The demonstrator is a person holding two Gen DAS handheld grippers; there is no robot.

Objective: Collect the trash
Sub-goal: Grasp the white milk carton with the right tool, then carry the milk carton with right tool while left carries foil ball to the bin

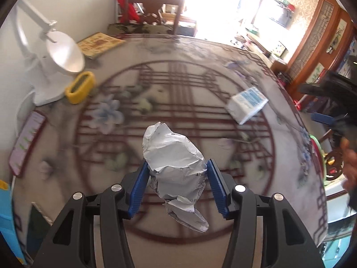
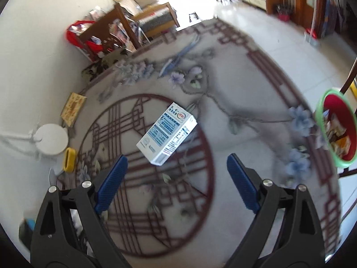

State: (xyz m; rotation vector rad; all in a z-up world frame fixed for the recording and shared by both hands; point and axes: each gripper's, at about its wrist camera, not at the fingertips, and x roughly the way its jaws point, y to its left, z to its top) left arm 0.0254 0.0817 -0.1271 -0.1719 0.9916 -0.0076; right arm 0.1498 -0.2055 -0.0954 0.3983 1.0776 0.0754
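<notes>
On the left, a crumpled paper (image 1: 176,169) is pinched by the left hand-held gripper (image 1: 177,186) above the surface (image 1: 279,167); it could be dropped. Farther right, the right hand-held gripper (image 2: 176,183) is spread wide, and the box (image 2: 167,134) could be knocked.

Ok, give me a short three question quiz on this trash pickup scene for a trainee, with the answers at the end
1. True or false: the left gripper is shut on the crumpled paper.
2. Which item lies on the table ahead of the open right gripper? A) white and blue carton B) glass bottle C) banana peel
3. Fill in: the bin off the table's right edge has a red inside and a ____ rim.

Key: 1 true. 2 A, the white and blue carton. 3 green.
</notes>
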